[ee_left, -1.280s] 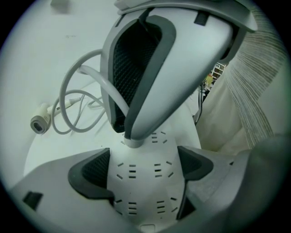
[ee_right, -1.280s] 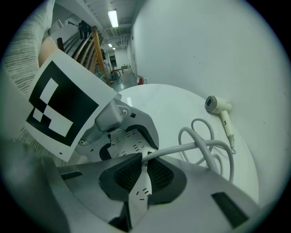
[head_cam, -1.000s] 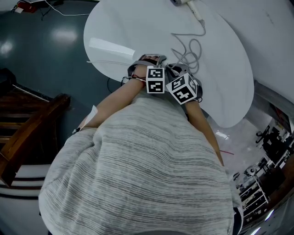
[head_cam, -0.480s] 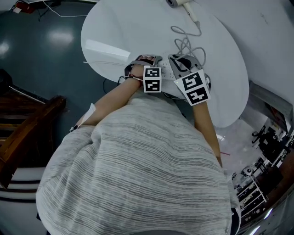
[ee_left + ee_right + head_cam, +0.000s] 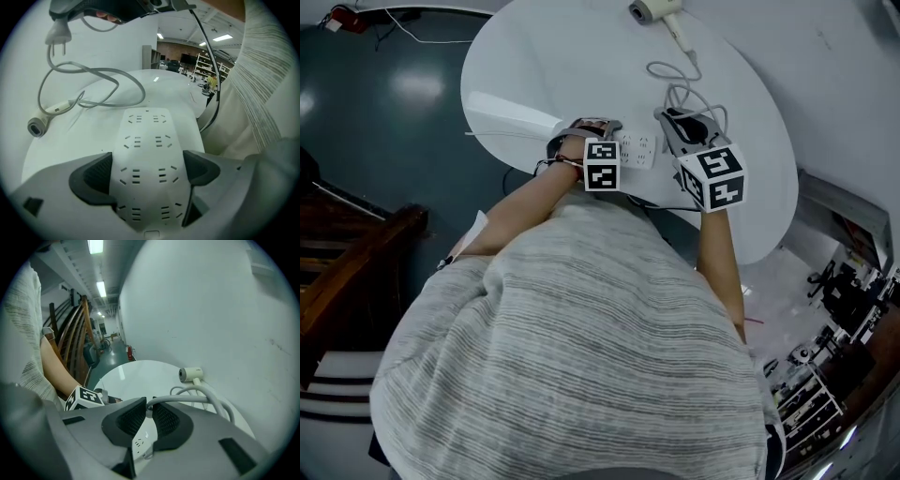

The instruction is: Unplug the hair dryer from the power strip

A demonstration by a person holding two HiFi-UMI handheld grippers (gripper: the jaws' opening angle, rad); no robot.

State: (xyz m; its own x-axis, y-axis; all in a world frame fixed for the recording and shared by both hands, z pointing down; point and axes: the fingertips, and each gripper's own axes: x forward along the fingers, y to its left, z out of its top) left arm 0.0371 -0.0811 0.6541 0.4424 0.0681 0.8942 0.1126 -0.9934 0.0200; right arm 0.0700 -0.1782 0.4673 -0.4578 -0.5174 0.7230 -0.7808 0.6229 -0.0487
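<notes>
A white power strip (image 5: 636, 150) lies near the front edge of the white oval table (image 5: 544, 56). My left gripper (image 5: 617, 146) is shut on it, pads against its long sides (image 5: 145, 154). My right gripper (image 5: 673, 120) is shut on the hair dryer's grey plug (image 5: 58, 33), which hangs in the air above the strip with its prongs free. The cable (image 5: 98, 89) loops across the table to the cream hair dryer (image 5: 654, 9), which lies at the far edge. In the right gripper view the cable (image 5: 197, 397) runs out from between the closed pads of the right gripper (image 5: 150, 416).
The strip's own thin lead (image 5: 502, 133) runs left off the table. A pale wall (image 5: 844, 66) stands just behind the table. Dark wooden railings (image 5: 347, 272) stand on the left on the blue-grey floor (image 5: 384, 112). Shelves with clutter (image 5: 825, 366) are at the lower right.
My right gripper has risen and swung right, away from the left gripper, carrying the plug out of the strip. The left gripper has stayed clamped on the strip.
</notes>
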